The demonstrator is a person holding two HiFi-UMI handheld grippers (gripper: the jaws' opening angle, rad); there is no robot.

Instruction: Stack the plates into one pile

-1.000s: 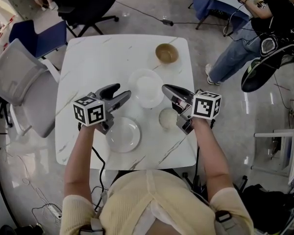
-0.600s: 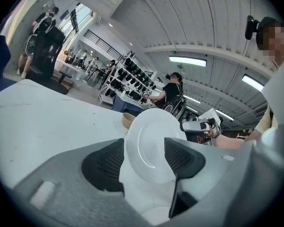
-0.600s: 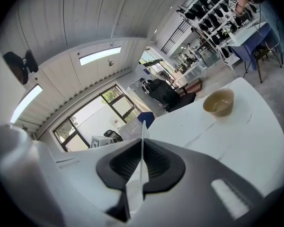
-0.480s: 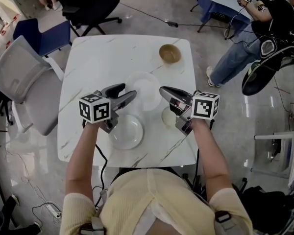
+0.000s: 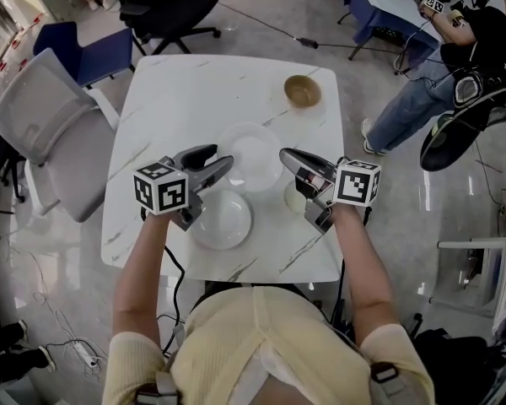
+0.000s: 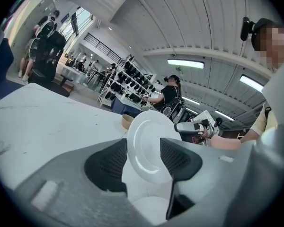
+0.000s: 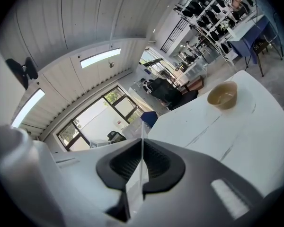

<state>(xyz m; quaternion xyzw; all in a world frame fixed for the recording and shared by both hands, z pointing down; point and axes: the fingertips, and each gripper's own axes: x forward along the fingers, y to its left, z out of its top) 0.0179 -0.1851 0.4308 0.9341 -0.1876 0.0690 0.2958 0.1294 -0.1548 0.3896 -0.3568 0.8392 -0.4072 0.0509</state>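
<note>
A large white plate (image 5: 251, 153) hangs tilted just above the middle of the white marble table (image 5: 164, 99). My right gripper (image 5: 288, 157) is shut on its right rim, and the thin edge (image 7: 142, 171) shows between the jaws. My left gripper (image 5: 217, 163) is at the plate's left side. Its jaws have just been closing, with the plate (image 6: 149, 148) between them, and the pads do not press on it. A smaller white plate (image 5: 223, 220) lies below the left gripper. A small white dish (image 5: 293, 197) lies under the right gripper (image 6: 191, 128).
A tan bowl (image 5: 303, 91) stands at the table's far right, also in the right gripper view (image 7: 222, 95). A grey chair (image 5: 42, 133) and a blue chair (image 5: 76, 49) stand to the left. A seated person (image 5: 481, 49) is at the right rear.
The left gripper has shifted right toward the large plate and its jaws have narrowed. The right gripper stays shut on the plate's rim.
</note>
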